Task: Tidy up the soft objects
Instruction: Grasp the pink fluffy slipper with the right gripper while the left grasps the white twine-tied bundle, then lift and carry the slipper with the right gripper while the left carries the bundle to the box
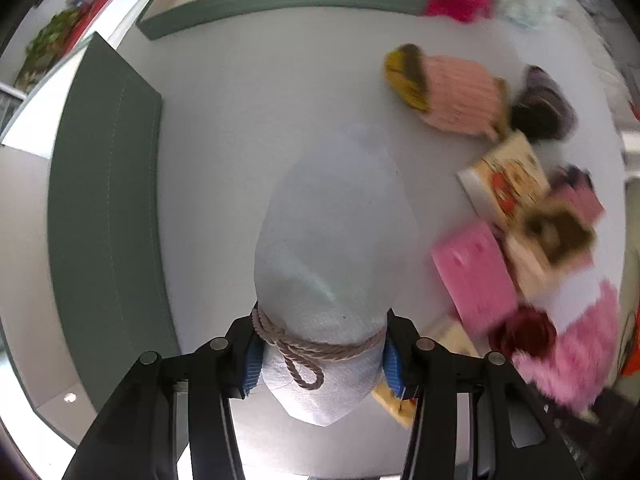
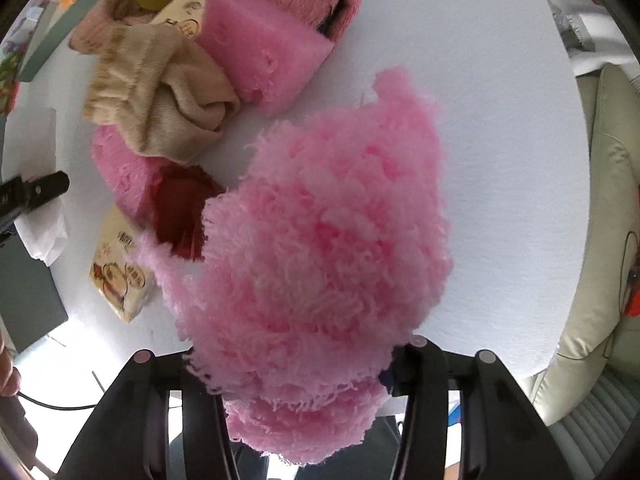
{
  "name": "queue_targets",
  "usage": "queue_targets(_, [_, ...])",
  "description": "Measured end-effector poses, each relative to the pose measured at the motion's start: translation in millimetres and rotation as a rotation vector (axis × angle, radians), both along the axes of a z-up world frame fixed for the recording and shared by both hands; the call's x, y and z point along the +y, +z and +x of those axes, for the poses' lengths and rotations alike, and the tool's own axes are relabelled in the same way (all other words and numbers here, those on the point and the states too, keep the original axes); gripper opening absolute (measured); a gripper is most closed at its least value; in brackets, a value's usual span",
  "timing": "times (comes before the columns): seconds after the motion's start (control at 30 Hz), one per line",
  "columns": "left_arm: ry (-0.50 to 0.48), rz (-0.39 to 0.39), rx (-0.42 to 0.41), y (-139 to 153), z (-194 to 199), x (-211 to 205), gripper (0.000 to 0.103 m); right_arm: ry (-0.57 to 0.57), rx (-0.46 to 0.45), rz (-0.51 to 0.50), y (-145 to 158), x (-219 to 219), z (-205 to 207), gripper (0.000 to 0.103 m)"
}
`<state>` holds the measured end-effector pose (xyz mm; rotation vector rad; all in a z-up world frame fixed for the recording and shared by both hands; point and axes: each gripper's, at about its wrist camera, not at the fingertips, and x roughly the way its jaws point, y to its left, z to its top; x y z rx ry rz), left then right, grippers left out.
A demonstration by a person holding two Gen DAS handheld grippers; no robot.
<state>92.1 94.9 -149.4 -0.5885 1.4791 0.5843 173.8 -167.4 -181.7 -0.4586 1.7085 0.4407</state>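
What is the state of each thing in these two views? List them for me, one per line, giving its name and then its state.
Left gripper: shut on the pale blue pouch.
Pale blue pouch: tied with a cord, hanging from the gripper.
Right gripper: shut on the fluffy pink item.
Fluffy pink item: held above the table.
Pink sponge: lying in the pile.
Beige cloth: crumpled, on the pile.
Tissue pack: lying flat.

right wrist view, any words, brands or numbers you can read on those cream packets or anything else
Nothing can be quoted with confidence.
Cream packet near the left edge: cartoon print and a few printed characters, too blurred and distorted to read.
Second cream packet at the top, behind the beige cloth: round emblem with small print, too small to read.
Pink fluffy item, pink sponge, beige cloth: no text visible.
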Motion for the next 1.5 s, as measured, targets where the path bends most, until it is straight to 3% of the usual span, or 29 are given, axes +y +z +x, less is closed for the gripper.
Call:
queue_targets(0.13, [-0.054,-0.008,-0.031,13,-7,-16,0.050,-0.023,0.002,0.009,9,-1,-20,0.052])
queue_targets(0.37, [-0.110,-0.006,-0.080,32,-12,-51,0.050,-0.029,-0.024,0.010,26,1,-15,0.052])
queue_targets(0.73, [-0.049,0.038,-0.207,91,-80,-20,0.050,0.050,-0.110,0.056,79,30,-34,0.052])
queue_targets(0.93, [0.037,0.072,-0.253,104,-94,5,0.050,0.172,-0.156,0.094,103,78,-55,0.052])
queue_targets(1.13, [0.183,0.113,-0.282,113,-122,32,0.050,0.276,-0.172,0.141,126,132,-69,0.052])
queue_targets(1.5, [0.430,0.180,-0.258,119,-189,77,0.050,0.541,-0.181,0.246,146,229,-128,0.052])
